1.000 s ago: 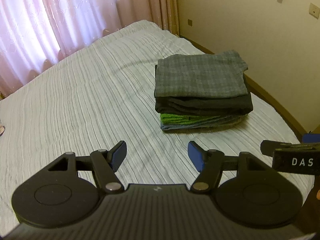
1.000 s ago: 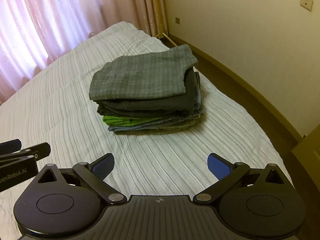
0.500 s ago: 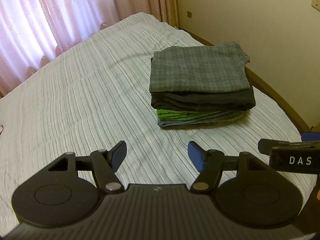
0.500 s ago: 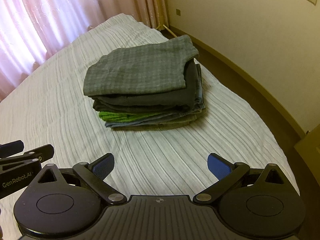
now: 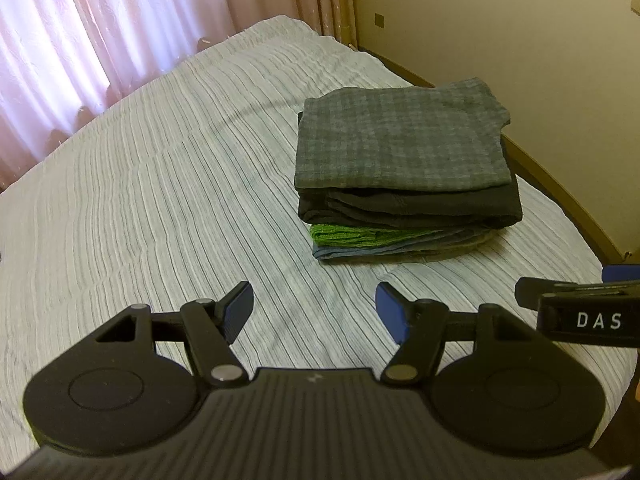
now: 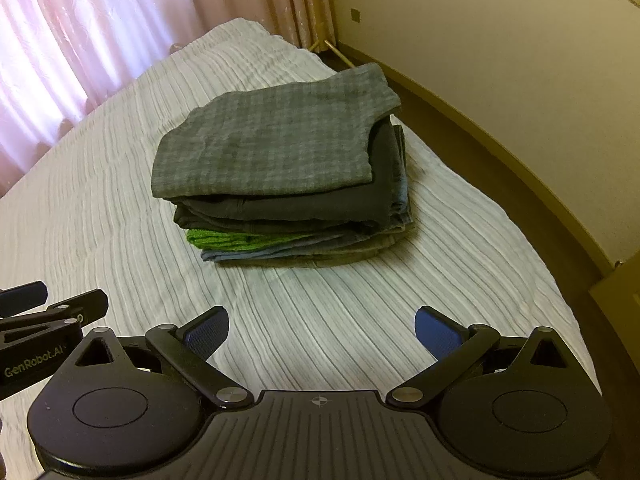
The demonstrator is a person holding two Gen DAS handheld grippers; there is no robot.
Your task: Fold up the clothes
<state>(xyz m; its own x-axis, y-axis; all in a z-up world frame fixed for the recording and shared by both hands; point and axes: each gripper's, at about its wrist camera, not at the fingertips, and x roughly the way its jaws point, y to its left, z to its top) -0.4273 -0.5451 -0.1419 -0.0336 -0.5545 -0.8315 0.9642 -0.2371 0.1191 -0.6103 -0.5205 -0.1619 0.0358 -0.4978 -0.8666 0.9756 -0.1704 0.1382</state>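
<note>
A stack of folded clothes (image 5: 404,172) lies on the right side of the bed, with a grey checked garment (image 6: 276,148) on top, dark garments under it, a green one (image 6: 236,240) and grey-blue ones at the bottom. My left gripper (image 5: 314,310) is open and empty, above the bedspread short of the stack. My right gripper (image 6: 320,332) is open wide and empty, also short of the stack. Each gripper's body shows at the edge of the other's view.
The bed (image 5: 160,208) has a white striped bedspread. Pink curtains (image 5: 100,32) hang behind it. A cream wall (image 6: 500,40) with a brown skirting board runs along the right, past the bed's right edge.
Both grippers have moved a little closer to the stack, which now looks larger in both views. The jaws stay open and the stack has not moved.
</note>
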